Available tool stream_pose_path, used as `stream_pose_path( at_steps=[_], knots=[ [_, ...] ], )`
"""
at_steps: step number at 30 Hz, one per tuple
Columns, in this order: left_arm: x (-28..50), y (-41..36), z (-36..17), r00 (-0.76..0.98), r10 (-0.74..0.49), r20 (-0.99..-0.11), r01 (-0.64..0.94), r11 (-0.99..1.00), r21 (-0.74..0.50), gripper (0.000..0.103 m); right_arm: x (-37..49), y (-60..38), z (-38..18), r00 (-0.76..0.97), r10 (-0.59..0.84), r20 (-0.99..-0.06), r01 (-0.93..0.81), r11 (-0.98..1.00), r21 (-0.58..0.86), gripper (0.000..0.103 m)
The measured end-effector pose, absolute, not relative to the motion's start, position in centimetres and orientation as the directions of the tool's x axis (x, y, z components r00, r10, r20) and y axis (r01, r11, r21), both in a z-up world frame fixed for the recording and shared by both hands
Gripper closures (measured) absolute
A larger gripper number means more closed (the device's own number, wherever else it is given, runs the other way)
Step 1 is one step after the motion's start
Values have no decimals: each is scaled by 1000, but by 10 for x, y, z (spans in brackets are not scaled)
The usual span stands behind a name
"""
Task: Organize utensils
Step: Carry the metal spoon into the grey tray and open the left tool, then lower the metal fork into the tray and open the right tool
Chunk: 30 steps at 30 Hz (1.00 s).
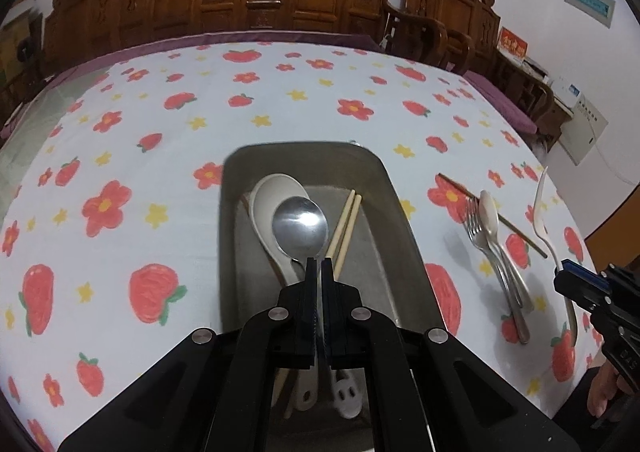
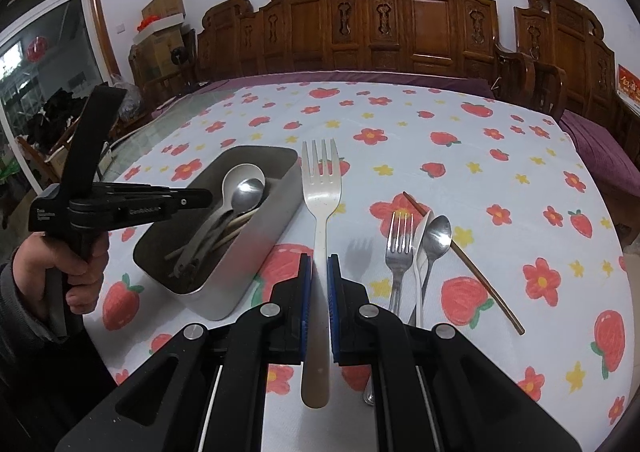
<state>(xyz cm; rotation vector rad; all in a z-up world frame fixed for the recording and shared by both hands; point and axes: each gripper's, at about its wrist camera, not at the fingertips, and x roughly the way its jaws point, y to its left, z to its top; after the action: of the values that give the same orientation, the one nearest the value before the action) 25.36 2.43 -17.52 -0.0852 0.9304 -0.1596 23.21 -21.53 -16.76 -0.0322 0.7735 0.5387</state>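
My left gripper (image 1: pixel 319 262) is shut on the neck of a metal spoon (image 1: pixel 300 226), holding it just above the grey tray (image 1: pixel 304 148). Inside the tray lie a white soup spoon (image 1: pixel 272 188) and pale chopsticks (image 1: pixel 346 228). In the right wrist view the left gripper (image 2: pixel 208 196) hangs over the tray (image 2: pixel 256 252) with that metal spoon (image 2: pixel 248 192). My right gripper (image 2: pixel 319 258) is shut on the handle of a white plastic fork (image 2: pixel 320 180), raised over the cloth to the right of the tray. The left wrist view catches the right gripper (image 1: pixel 566 274) and the white fork (image 1: pixel 542 212) at its right edge.
A metal fork (image 2: pixel 400 244), a second metal spoon (image 2: pixel 438 232), a white utensil (image 2: pixel 420 252) and a brown chopstick (image 2: pixel 480 280) lie on the strawberry-print cloth right of the white fork. A person's hand (image 2: pixel 80 264) grips the left tool. Carved wooden seats (image 2: pixel 420 24) line the table's far edge.
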Motion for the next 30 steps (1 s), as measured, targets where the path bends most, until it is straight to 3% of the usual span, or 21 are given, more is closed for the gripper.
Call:
stream_pose_path(
  at_steps=[13,18,28,30],
  knots=[
    [227,34,-137,664,-137,-735,130,989,-66,102,225,-188,-152,582,459,-671,-515,847,133,93],
    [218,41,-127,684,-135,-717,127,990,-65,94,226,-174,-148,572,464,-676,-527,840,130,93],
    [205,62,-118,702,-125,-701,107,992,-69,93,236,-128,-141,532,499,-684,-566,811,152,93],
    [205,68,-118,701,-123,-703,99,992,-75,88,239,-117,-143,520,507,-687,-571,805,161,93]
  ],
)
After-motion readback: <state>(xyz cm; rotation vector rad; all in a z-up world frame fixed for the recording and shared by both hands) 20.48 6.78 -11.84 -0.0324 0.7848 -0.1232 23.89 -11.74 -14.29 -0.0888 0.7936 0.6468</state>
